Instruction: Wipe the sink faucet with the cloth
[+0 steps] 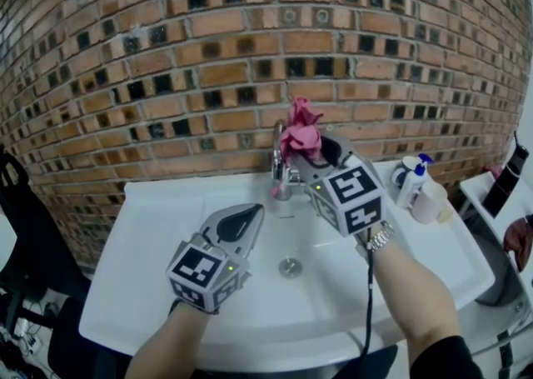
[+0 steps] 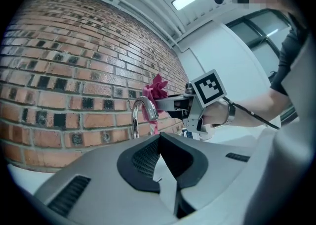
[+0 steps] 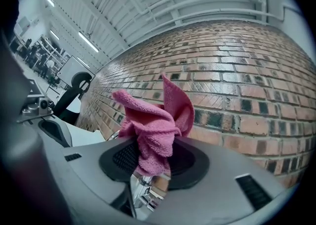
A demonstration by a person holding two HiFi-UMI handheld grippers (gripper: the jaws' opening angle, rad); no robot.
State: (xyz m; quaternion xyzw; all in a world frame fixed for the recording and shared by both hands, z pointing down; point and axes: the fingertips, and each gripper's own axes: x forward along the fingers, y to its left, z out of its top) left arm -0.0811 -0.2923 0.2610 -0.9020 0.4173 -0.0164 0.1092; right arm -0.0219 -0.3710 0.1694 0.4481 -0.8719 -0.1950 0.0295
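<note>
A chrome gooseneck faucet [image 1: 281, 171] rises at the back of a white sink [image 1: 166, 236], against a brick wall. My right gripper [image 1: 310, 151] is shut on a bunched pink cloth [image 1: 301, 131], held at the top of the faucet's arch. In the right gripper view the pink cloth [image 3: 157, 125] fills the jaws and part of the chrome faucet [image 3: 143, 192] shows below it. My left gripper [image 1: 247, 217] is shut and empty, hovering over the basin in front of the faucet. From the left gripper view the faucet [image 2: 141, 112] and the cloth [image 2: 155, 90] stand ahead.
A drain [image 1: 290, 267] lies in the basin. A soap pump bottle [image 1: 414, 179] and a pale cup [image 1: 429, 201] stand on the sink's right rim. A black chair [image 1: 21, 236] is at the left, and a white shelf with a dark bottle [image 1: 506, 179] at the far right.
</note>
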